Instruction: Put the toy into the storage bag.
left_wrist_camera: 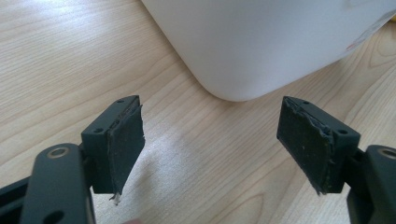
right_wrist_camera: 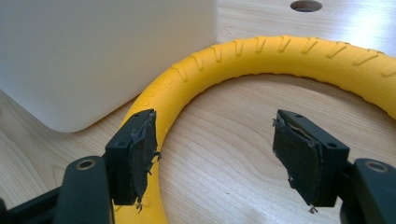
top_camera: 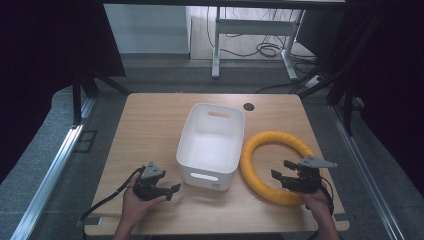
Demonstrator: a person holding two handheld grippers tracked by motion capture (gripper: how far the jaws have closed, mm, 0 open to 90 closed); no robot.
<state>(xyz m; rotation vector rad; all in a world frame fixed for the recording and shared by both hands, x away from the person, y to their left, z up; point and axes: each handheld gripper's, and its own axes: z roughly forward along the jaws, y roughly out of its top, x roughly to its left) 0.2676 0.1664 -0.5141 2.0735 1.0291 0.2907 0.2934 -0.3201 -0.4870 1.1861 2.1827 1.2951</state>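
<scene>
On the wooden table (top_camera: 150, 125), both the left gripper (top_camera: 170, 191) and right gripper (top_camera: 281, 169) gape empty beside a yellow ring (top_camera: 260, 145).

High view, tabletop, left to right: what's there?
Left gripper in the person's left hand → white plastic bin with handle slots → yellow ribbed foam ring lying flat → right gripper over the ring's near right part.
</scene>
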